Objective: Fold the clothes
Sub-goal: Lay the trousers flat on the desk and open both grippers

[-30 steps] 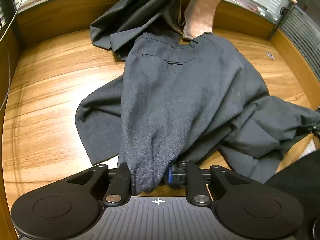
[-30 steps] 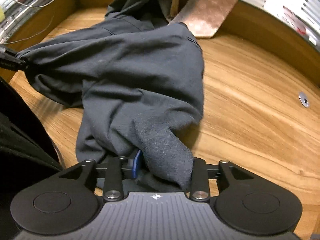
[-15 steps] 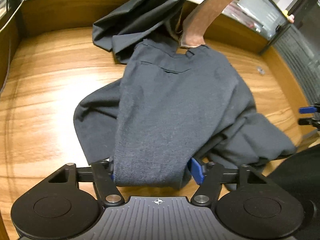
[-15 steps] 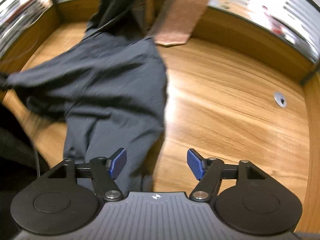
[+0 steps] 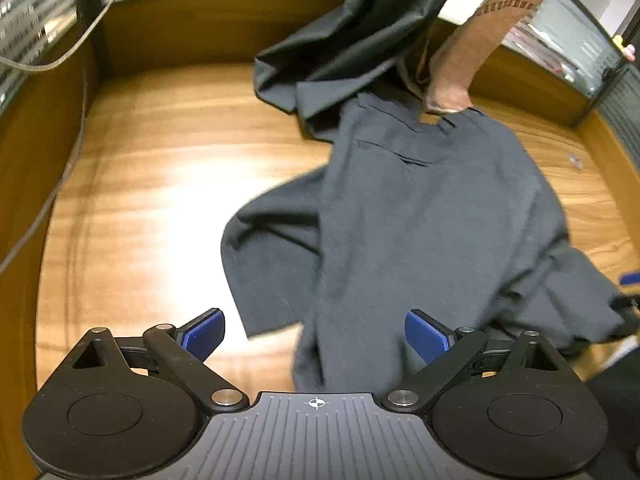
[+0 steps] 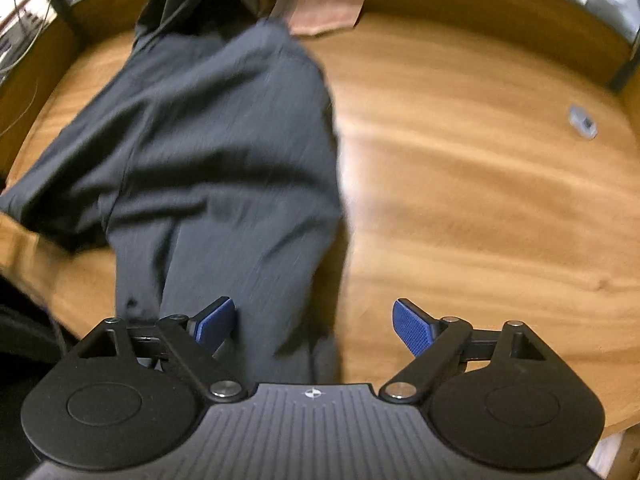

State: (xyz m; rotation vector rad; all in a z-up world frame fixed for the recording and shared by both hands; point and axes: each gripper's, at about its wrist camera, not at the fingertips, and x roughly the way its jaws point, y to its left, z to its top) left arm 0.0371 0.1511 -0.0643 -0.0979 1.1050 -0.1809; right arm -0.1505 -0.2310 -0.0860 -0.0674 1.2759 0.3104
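Dark grey fabric trousers: sprawled unfolded, frame centre, folding barely begun. Left tool, right tool: jaws just opened wide, cloth released.

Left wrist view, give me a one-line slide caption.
Open left gripper, jaws just opened, above dark grey trousers lying on the wooden table.

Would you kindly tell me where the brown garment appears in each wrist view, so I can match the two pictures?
Left wrist view: the brown garment hangs at the upper right, its lower end beside the waistband of the dark grey trousers.
Right wrist view: the brown garment sits at top centre, just right of the trousers' top end.
Shared landmark: the small metal fitting in the wooden table, at the right.
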